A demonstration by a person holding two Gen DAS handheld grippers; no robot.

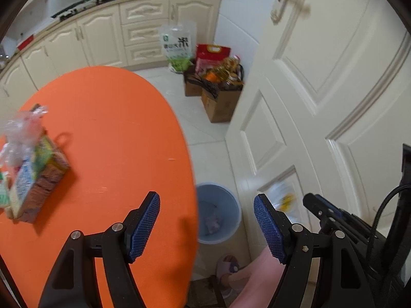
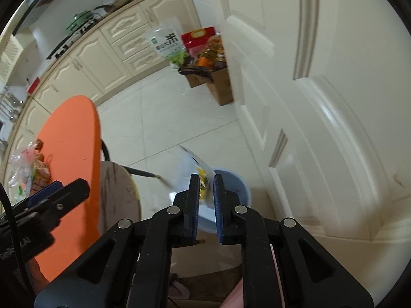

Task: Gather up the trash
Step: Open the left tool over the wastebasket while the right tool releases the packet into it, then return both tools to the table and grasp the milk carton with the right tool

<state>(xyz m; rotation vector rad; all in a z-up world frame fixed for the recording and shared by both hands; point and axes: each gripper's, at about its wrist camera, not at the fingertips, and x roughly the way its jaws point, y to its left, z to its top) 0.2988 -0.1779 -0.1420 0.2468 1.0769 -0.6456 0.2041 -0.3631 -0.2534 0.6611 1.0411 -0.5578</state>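
A blurred white and yellow wrapper (image 2: 199, 177) hangs between the pads of my right gripper (image 2: 206, 179), right above the pale blue bin (image 2: 240, 187). The jaws stand a narrow gap apart and do not visibly pinch it. The left wrist view shows the same wrapper (image 1: 282, 200) beside the right gripper (image 1: 312, 201). My left gripper (image 1: 206, 200) is open and empty, over the edge of the orange table (image 1: 115, 128) and the bin (image 1: 231, 205). A crumpled scrap (image 1: 213, 224) lies inside the bin. A clear bag of packets (image 1: 28, 169) rests on the table's left side.
A cream door (image 1: 321, 89) stands close on the right of the bin. Cardboard boxes with bottles (image 1: 218, 95) and a rice bag (image 1: 177, 46) sit by the cabinets (image 1: 102, 38). A round stool (image 2: 118, 195) is beside the table. A person's slippered foot (image 1: 227, 267) is below the bin.
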